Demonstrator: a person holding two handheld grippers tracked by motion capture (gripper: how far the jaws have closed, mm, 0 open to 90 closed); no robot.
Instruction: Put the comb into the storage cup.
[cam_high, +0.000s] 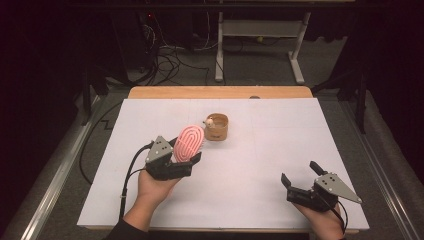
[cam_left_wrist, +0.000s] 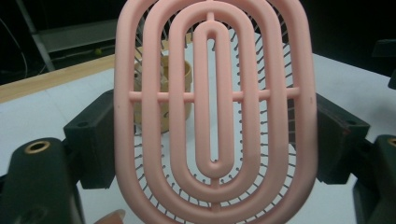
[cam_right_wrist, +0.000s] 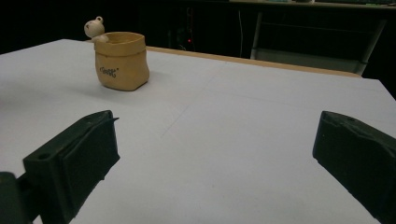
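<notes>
The left gripper is clamped on a pink brush, an oval head made of nested rings joined by a cross bar, with thin dark bristles showing through the gaps. In the left gripper view the brush stands upright between the 2 black jaws, whose pads press on its 2 long edges, so the jaws sit fairly wide apart yet closed on the brush. In the high view the brush is held up off the white table, leaning toward the far side, its tip just beside a tan pot but apart from it. The pot is shaped like a small sack with dark lettering on its side, and a little pale bear figure sits on its rim; it stands upright on the table a little left of the middle, toward the far edge. In the left gripper view the pot shows behind the brush, seen through the rings. The right gripper rests low at the near right of the table, well apart from the brush and the pot, its jaws spread wide with nothing between them. In the right gripper view the pot stands far off at upper left, beyond the left jaw.
</notes>
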